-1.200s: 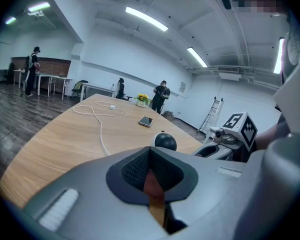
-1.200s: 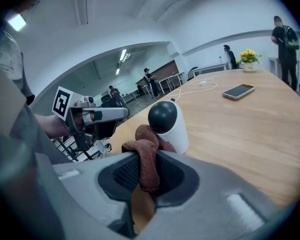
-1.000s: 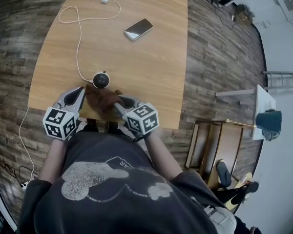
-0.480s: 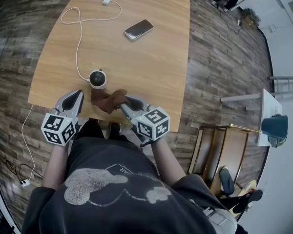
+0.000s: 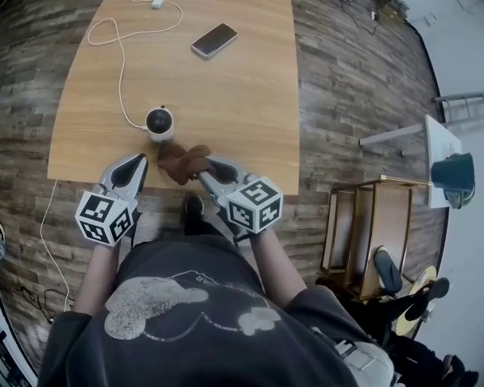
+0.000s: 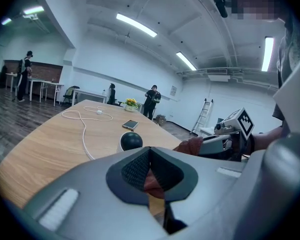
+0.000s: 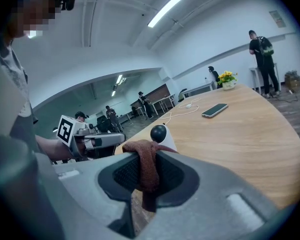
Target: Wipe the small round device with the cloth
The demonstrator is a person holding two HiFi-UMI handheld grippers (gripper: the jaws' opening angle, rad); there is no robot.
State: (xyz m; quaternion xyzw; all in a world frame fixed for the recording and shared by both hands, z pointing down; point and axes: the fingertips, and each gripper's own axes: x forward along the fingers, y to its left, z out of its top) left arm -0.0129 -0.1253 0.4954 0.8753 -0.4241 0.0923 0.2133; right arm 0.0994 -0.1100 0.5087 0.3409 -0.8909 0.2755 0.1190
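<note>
both tools sit on your side of the small round device [image 5: 160,122]: your right tool [image 5: 205,168] pinches the cloth [image 5: 180,160], bunched just beside the device, so push forward-left; your left tool [image 5: 136,166] is closed, empty.

Both arms reach down and forward, side by side. The left gripper [image 5: 135,166] has its jaws pressed together. The right gripper [image 5: 207,169] pinches the cloth [image 5: 177,160] between its jaws.
</note>
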